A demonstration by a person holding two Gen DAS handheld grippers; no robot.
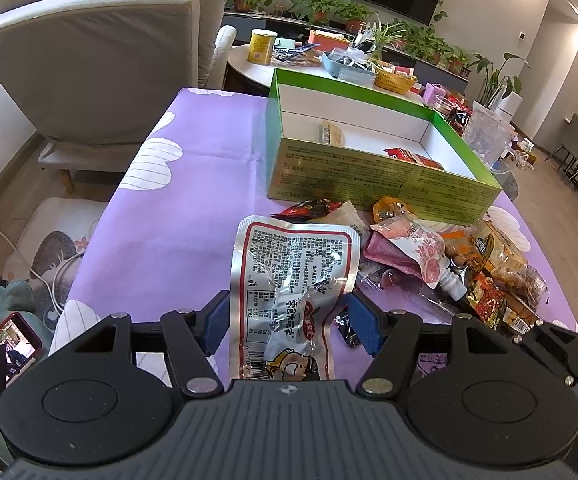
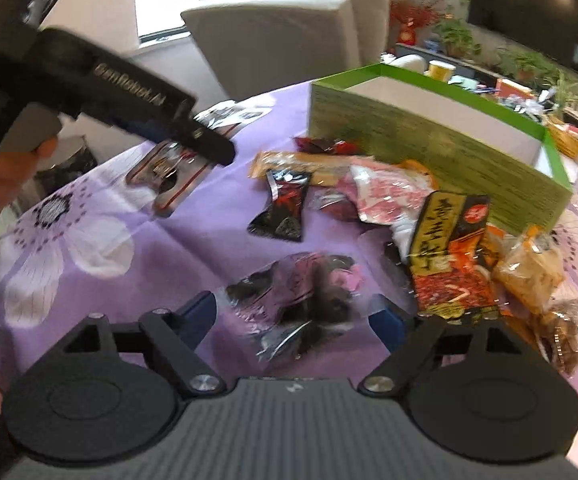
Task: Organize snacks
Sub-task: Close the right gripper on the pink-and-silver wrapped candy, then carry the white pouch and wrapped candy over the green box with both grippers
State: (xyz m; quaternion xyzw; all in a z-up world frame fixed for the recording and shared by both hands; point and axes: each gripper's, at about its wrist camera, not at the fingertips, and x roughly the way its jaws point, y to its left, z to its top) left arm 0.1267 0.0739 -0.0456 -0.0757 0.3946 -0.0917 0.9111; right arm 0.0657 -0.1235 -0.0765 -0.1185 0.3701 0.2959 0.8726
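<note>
On the purple flowered tablecloth [image 1: 193, 208], entries run left to right.

Left gripper [image 1: 289, 322]: jaws partly spread, blue pads standing at either edge of a silver foil snack pouch [image 1: 289, 276]. The pouch runs between the fingers [image 1: 215, 322] from the gripper body out over the cloth. The left pad looks to touch its edge. Whether the right pad presses on it cannot be told.

Left hand [image 2: 7, 172]: seen in the right wrist view, wrapped round the black handle at the upper left. The tool slants down toward the table, its tip over the silver pouch.

Snack pile [image 1: 449, 264]: loose packets on the cloth just in front of the green box, to the right of the silver pouch. Includes a pink-and-white pouch [image 1: 421, 248], a small black-and-red packet [image 2: 283, 210] lying apart from the rest, and a red-and-yellow packet [image 2: 455, 260].

Green box [image 1: 369, 178]: open-topped, white inside, at the far side of the table. Two packets lie on its floor.

Right gripper [image 2: 299, 316]: jaws spread apart, a clear-wrapped dark snack packet [image 2: 301, 300] lying between the blue pads. This view is blurred. No firm pinch on the wrapper can be made out, and the packet rests on the cloth.

Right hand: outside both views.
</note>
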